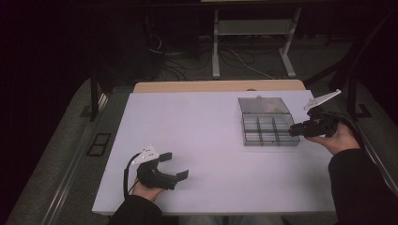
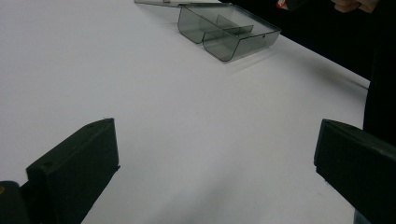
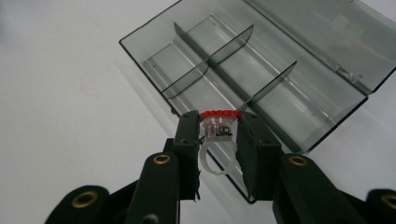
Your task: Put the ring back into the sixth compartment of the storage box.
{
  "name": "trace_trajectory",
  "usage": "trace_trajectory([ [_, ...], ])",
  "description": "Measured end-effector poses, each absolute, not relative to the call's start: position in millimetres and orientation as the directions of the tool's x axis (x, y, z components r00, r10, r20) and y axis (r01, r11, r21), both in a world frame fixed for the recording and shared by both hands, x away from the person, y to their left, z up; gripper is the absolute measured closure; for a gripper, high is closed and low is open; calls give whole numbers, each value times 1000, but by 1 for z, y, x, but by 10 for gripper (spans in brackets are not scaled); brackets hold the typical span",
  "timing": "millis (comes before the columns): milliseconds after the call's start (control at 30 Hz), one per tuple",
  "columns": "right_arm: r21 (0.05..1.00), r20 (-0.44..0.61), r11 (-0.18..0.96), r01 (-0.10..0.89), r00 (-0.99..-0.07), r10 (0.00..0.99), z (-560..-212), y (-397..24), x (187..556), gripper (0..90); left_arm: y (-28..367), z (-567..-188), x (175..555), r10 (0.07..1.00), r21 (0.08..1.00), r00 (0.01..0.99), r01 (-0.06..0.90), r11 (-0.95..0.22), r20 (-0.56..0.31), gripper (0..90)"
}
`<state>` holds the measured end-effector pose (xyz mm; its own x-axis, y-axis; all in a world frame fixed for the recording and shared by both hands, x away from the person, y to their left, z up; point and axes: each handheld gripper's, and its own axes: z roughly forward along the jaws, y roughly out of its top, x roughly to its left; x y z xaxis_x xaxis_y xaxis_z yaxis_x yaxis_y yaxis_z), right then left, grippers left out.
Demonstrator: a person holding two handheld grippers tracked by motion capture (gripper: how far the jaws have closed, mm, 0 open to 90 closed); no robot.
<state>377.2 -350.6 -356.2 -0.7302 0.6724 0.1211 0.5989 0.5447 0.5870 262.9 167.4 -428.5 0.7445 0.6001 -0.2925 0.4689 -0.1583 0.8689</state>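
At the right side of the white table (image 1: pixel 197 140), a smoky clear compartment box (image 1: pixel 270 129) is seen lying with its lid (image 1: pixel 263 105) folded back flat behind it. The right gripper (image 1: pixel 294 130) is held at the box's right edge, and its jaws are closed to a narrow gap on a small plastic ring (image 3: pixel 218 140) with a red top. The ring is thus kept off the table, just over the near rim of the box, with its band hanging down between the jaws.

The step in hand is judged to be the placing of the ring into a compartment. For the next move, the right gripper would need to be carried over one chosen cell, lowered between the thin dividers, and only then opened, so that the ring is not dropped on a divider or outside the wall.

The left gripper (image 1: pixel 176 166) is held low near the front left of the table, well apart from the box; its jaws are spread wide and nothing is held between them.

In the right gripper view the ring, its red top and the grip on it are made plain, whereas in the high view they are too small to be told. The layout of both hands is given by the high view. In the left gripper view the box (image 2: pixel 229 30) is seen side-on, its curved wall evident.
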Motion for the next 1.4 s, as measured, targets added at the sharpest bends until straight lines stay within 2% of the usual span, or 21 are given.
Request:
trace_trajectory([
  [567, 617, 161, 456, 641, -670, 724, -356, -357, 405, 700, 168, -428, 263, 598, 868, 747, 469, -163, -291, 0],
  [1133, 634, 213, 373, 678, -616, 758, -378, -357, 431, 699, 169, -428, 263, 599, 869, 746, 468, -162, -290, 0],
  [1400, 617, 216, 371, 694, -602, 769, -390, -356, 438, 697, 168, -428, 263, 599, 869, 748, 466, -166, -287, 0],
])
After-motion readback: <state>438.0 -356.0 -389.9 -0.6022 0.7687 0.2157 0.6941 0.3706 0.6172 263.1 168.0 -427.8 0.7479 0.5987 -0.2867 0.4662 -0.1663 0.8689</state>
